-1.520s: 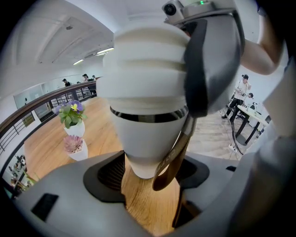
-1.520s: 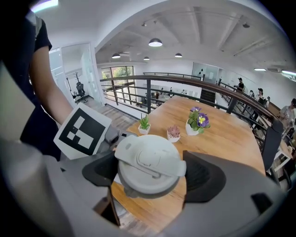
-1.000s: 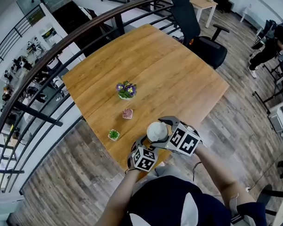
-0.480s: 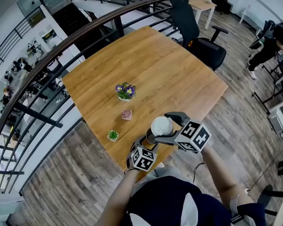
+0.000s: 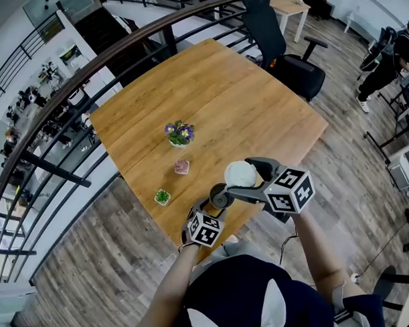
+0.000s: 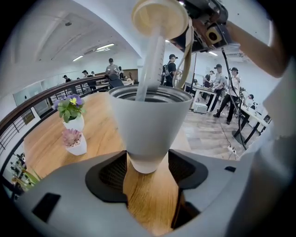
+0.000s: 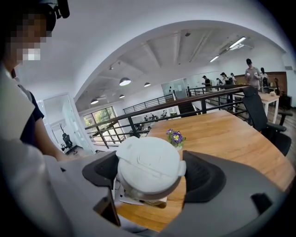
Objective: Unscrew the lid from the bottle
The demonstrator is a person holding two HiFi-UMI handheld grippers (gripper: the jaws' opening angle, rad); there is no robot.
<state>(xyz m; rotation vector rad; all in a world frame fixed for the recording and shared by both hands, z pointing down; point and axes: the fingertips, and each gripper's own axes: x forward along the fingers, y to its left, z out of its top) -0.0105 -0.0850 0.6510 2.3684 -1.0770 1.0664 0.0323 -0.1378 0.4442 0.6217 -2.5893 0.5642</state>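
Note:
The bottle (image 5: 219, 195) is a pale grey, cup-shaped body with its mouth uncovered, held near the table's front edge. My left gripper (image 5: 212, 205) is shut on its narrow base (image 6: 147, 157); its jaws have just been closing a little, with the bottle between them. My right gripper (image 5: 244, 177) is shut on the white lid (image 5: 240, 173), which hangs above and to the right of the bottle's mouth. In the left gripper view the lid (image 6: 159, 18) is overhead and its straw (image 6: 150, 65) still reaches down into the bottle. The right gripper view shows the lid (image 7: 148, 166) between both pads.
On the wooden table (image 5: 242, 104) stand three small pots: purple flowers (image 5: 179, 135), a pink plant (image 5: 182, 167) and a green plant (image 5: 163, 196). A black office chair (image 5: 288, 56) is at the table's far side, a railing (image 5: 87, 70) along its left. People stand in the background.
The right gripper has risen and moved right with the lid while rolling. The lid, which sat on the bottle, is now off it and the bottle's mouth shows. The left gripper stayed put.

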